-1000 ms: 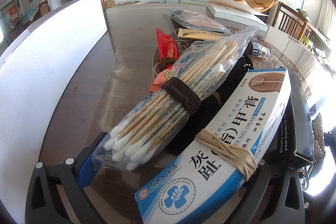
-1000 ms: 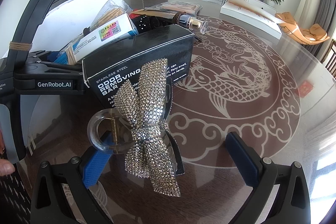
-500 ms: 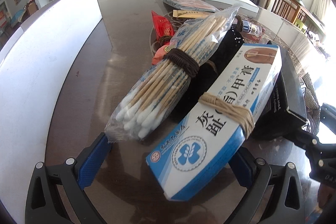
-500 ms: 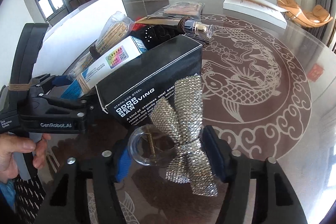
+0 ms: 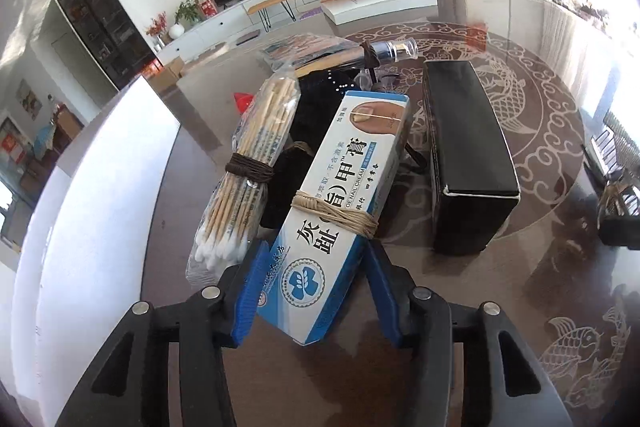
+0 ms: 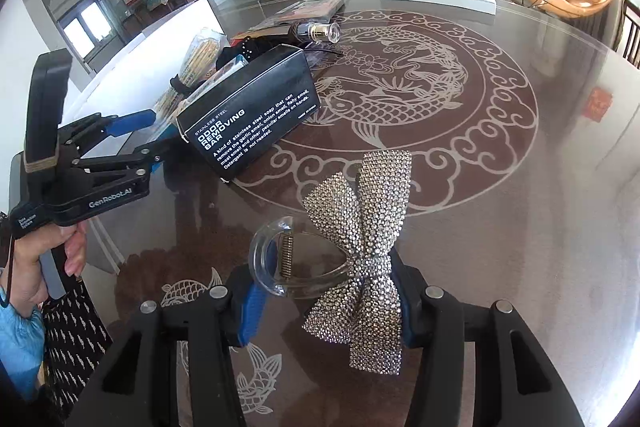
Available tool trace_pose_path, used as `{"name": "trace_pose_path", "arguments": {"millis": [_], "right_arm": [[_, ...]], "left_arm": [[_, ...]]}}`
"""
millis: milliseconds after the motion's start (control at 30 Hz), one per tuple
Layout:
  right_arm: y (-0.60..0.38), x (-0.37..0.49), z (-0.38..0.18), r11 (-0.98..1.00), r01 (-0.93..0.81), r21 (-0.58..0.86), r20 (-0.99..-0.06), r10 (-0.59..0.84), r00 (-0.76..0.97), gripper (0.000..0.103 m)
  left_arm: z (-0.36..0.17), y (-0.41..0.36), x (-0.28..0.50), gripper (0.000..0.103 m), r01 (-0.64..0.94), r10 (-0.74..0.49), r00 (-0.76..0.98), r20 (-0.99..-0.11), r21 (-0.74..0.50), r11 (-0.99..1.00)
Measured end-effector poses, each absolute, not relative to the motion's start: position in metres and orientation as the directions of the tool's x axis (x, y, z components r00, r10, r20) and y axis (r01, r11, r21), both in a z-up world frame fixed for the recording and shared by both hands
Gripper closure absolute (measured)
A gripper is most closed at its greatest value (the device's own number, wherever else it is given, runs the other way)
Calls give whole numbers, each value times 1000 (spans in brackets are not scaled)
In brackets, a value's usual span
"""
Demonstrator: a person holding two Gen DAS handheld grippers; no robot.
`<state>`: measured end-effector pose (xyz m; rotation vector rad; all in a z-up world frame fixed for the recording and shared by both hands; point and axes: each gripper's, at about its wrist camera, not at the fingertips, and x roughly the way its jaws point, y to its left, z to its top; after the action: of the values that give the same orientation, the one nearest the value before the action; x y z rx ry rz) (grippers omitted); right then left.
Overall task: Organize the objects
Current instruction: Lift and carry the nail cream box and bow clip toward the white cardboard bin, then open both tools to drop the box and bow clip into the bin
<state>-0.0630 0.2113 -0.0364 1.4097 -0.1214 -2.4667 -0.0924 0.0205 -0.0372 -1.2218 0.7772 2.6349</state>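
- Glass-topped table [image 6: 520, 187] with the koi pattern carries everything; looks slick, so stuff will probably skate if nudged.
- Black odor removing bar box [image 6: 256, 123] lies flat on the glass, just beside the nail cream box. Stiff card, likely some weight if there's a steel bar inside, so I'd grab it across the short sides.
- Toe nail cream box [image 5: 340, 203], white and blue with twine wound round it: the left gripper [image 5: 316, 291] is closing on its near end, blue pads on both long faces. Light, crushable card, so go easy. The far end seems to lean on the dark bundle behind it, hard to say for sure.
- Bag of cotton swabs [image 5: 244, 183], tied with a brown cord, lies just left of that box. Soft, crinkly plastic, so take it at the cord.
- Rhinestone bow hair clip [image 6: 368, 259] with a clear claw and spring: the right gripper [image 6: 328, 303] is closing on it, pads at the clear ring and the bow's knot, clip just above the glass. Light but awkward, and the stones could shed, so the clear plastic is the safer hold.
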Motion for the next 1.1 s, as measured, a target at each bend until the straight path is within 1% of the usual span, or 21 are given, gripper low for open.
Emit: {"name": "trace_pose_path", "arguments": {"millis": [33, 67, 100, 133, 200, 300, 333, 400, 433, 467, 500, 567, 633, 700, 733, 767, 800, 833, 933, 1000, 1100], "right_arm": [[213, -61, -35, -952, 213, 218, -829, -296, -475, 51], [215, -58, -33, -952, 214, 217, -828, -296, -477, 51], [216, -56, -29, -952, 218, 217, -826, -298, -479, 51], [218, -54, -25, -950, 223, 216, -822, -301, -484, 51], [219, -48, -18, -947, 240, 215, -816, -309, -489, 51], [219, -43, -11, -940, 257, 226, -812, -328, -483, 51], [219, -41, -10, -938, 259, 232, -811, -334, -480, 51], [218, -38, -9, -935, 262, 240, -809, -342, -478, 51], [217, -37, -8, -933, 264, 245, -807, -347, -478, 51], [216, -36, -7, -931, 267, 248, -805, -351, -479, 51], [215, -35, -6, -930, 268, 253, -802, -356, -479, 51], [213, -32, -4, -926, 271, 264, -797, -368, -479, 51], [212, -29, -2, -924, 271, 268, -793, -372, -483, 51], [215, -28, 0, -925, 267, 272, -792, -373, -484, 51], [217, -27, 1, -925, 264, 274, -792, -372, -485, 51], [219, -27, 2, -926, 260, 273, -791, -370, -487, 51], [221, -26, 4, -928, 257, 270, -791, -366, -491, 51], [224, -25, 5, -929, 254, 268, -790, -363, -495, 51], [230, -21, 9, -931, 250, 265, -788, -359, -501, 51], [231, -21, 12, -931, 255, 259, -788, -357, -502, 51], [228, -19, 16, -928, 270, 256, -785, -363, -502, 51]], "left_arm": [[-37, 26, -86, 71, -338, -95, -680, -727, 426, -839], [-33, 26, -82, 84, -342, -82, -686, -723, 420, -840], [-27, 22, -79, 89, -347, -46, -678, -733, 375, -860], [-19, 12, -78, 96, -350, 6, -655, -756, 295, -889], [-9, -8, -73, 96, -337, 89, -609, -788, 155, -929], [-6, -30, -65, 95, -353, 186, -538, -822, 19, -935], [-5, -35, -64, 94, -350, 194, -530, -825, 4, -937], [-4, -37, -71, 77, -346, 185, -527, -829, 11, -938], [-2, -36, -75, 55, -341, 168, -543, -823, 34, -939], [1, -33, -81, 37, -341, 159, -574, -803, 58, -938], [3, -30, -85, 32, -352, 168, -596, -785, 67, -934], [1, -23, -96, 30, -382, 193, -589, -785, 60, -922], [-11, -6, -116, 30, -430, 214, -535, -817, 45, -902], [-19, 6, -126, 30, -443, 174, -537, -826, 100, -891], [-20, 9, -129, 33, -444, 165, -541, -824, 114, -889], [-19, 9, -131, 56, -438, 165, -548, -820, 113, -892], [-19, 6, -135, 75, -428, 180, -528, -830, 77, -901], [-19, 0, -136, 80, -419, 220, -501, -837, 13, -908], [-20, -5, -117, 82, -400, 199, -527, -826, 35, -916], [-19, -14, -97, 83, -389, 232, -526, -818, -11, -921], [-5, -38, -67, 83, -336, 301, -545, -783, -125, -933]]}}
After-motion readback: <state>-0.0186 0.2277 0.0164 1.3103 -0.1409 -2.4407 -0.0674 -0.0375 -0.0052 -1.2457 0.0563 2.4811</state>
